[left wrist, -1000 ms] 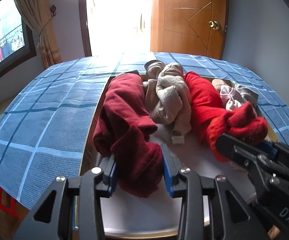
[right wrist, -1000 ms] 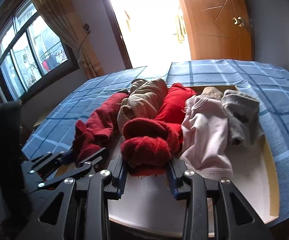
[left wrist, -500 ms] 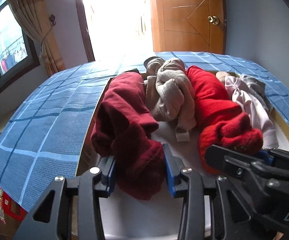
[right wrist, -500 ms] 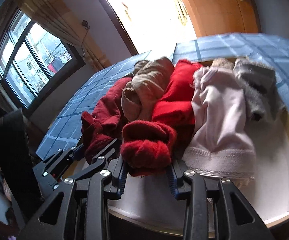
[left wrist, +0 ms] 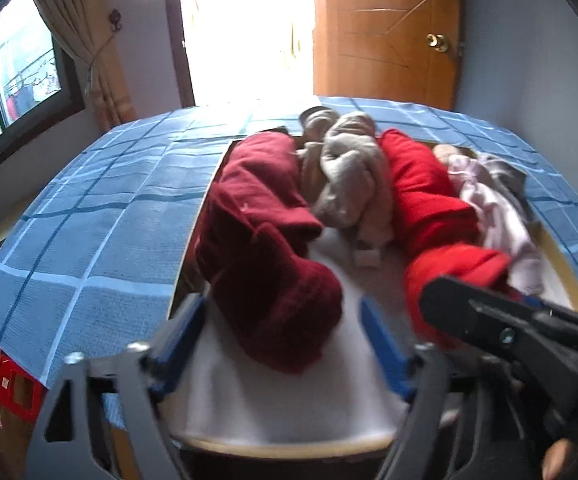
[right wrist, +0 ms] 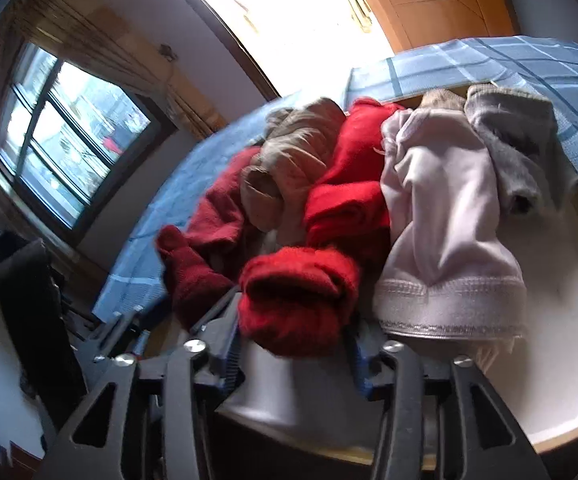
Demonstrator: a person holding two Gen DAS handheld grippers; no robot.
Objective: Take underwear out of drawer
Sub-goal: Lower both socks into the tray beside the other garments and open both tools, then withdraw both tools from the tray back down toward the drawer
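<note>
An open drawer (left wrist: 565,276) holds rolled garments. A dark red one (left wrist: 265,240) lies at the left, its near end between the fingers of my left gripper (left wrist: 281,340), which is open and blurred. A bright red one (right wrist: 301,296) is clamped in my right gripper (right wrist: 293,344), which is shut on its near end. A beige garment (left wrist: 349,176), a pale pink one (right wrist: 445,232) and a grey one (right wrist: 513,140) lie beside them. The right gripper also shows in the left wrist view (left wrist: 521,340).
A blue checked cloth (left wrist: 101,220) covers the top around the drawer. A wooden door (left wrist: 389,36) and bright doorway stand behind, a window (left wrist: 9,80) at the left. A red box (left wrist: 17,392) sits low left.
My left gripper has opened and let go of the dark red garment. My right gripper has tilted and drawn the bright red garment nearer.
</note>
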